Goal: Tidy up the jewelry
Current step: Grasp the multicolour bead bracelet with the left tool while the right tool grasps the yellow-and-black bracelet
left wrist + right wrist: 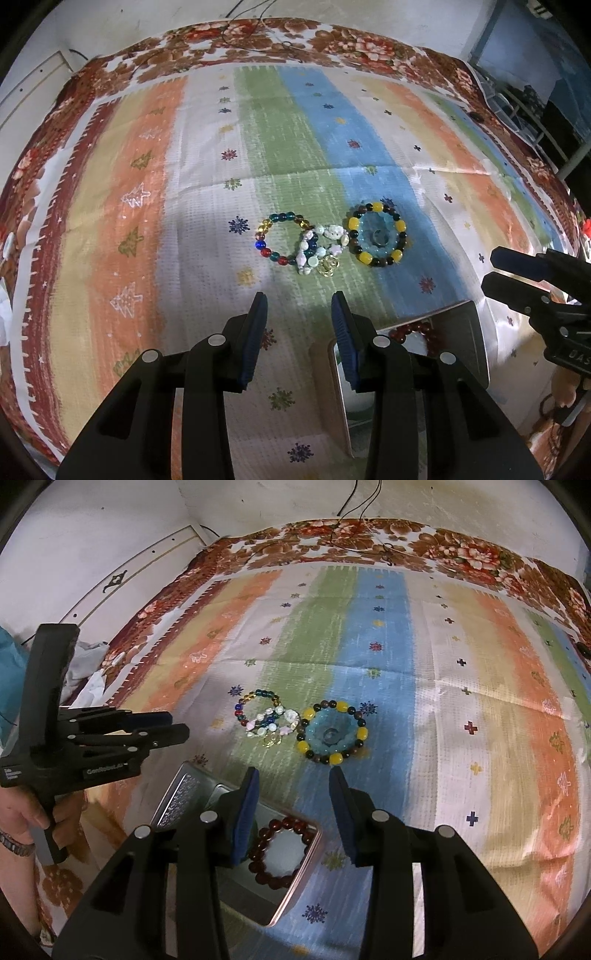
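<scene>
Three bead bracelets lie on the striped cloth: a multicoloured glass one (pixel 275 238) (pixel 255 698), a white pearly one (pixel 321 245) (pixel 275 722) overlapping it, and a yellow-and-dark one (pixel 376 234) (pixel 332 731) ringing a pale blue bracelet. A small gold piece (pixel 328 266) sits by the white one. A dark red bracelet (pixel 280 849) lies in an open metal tin (pixel 295 893). My left gripper (pixel 300 299) hangs open and empty short of the bracelets. My right gripper (pixel 293 775) is open and empty above the tin's far edge.
The tin's patterned lid (pixel 181 797) stands open toward the left. A hand (pixel 26 823) with a wristband holds the left gripper (pixel 177 725). The right gripper (pixel 495 271) shows at the right edge. A floral blanket (pixel 258 40) borders the cloth, and cables run along its far side.
</scene>
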A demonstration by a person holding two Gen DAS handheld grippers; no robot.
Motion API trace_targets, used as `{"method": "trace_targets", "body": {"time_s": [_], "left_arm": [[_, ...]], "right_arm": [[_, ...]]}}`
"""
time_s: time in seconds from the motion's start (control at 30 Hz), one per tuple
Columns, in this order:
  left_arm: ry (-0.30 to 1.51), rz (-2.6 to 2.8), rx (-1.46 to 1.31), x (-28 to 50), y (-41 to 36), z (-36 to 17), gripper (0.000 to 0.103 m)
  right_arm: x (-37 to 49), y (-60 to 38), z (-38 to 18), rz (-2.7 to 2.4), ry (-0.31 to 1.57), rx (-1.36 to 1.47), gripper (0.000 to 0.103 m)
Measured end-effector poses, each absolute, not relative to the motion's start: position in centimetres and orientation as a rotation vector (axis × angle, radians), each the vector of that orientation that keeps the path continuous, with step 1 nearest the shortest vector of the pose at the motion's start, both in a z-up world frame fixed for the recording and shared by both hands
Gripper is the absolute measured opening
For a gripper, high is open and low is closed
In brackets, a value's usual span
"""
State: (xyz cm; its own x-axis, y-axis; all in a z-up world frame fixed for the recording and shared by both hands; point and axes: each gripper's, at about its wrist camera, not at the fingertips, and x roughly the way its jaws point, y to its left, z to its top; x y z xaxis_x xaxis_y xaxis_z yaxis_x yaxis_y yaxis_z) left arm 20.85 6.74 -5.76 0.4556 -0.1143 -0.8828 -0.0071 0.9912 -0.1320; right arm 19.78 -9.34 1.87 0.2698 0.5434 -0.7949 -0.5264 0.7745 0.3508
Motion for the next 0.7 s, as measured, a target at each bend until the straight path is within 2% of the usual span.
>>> {"method": "trace_targets", "body": {"time_s": [0.07,0.7], "left_arm": [[1.095,-0.065,-0.116,20.9,6.6,-5.7,0.035],[1.145,-0.042,-0.09,24.9,7.1,-7.0,0.035]], "right_arm": [[20.1,-9.3,1.7,0.723,1.084,0.022,0.047],[24.2,-8.1,-1.0,0.665,1.155,0.016,0.047]]}}
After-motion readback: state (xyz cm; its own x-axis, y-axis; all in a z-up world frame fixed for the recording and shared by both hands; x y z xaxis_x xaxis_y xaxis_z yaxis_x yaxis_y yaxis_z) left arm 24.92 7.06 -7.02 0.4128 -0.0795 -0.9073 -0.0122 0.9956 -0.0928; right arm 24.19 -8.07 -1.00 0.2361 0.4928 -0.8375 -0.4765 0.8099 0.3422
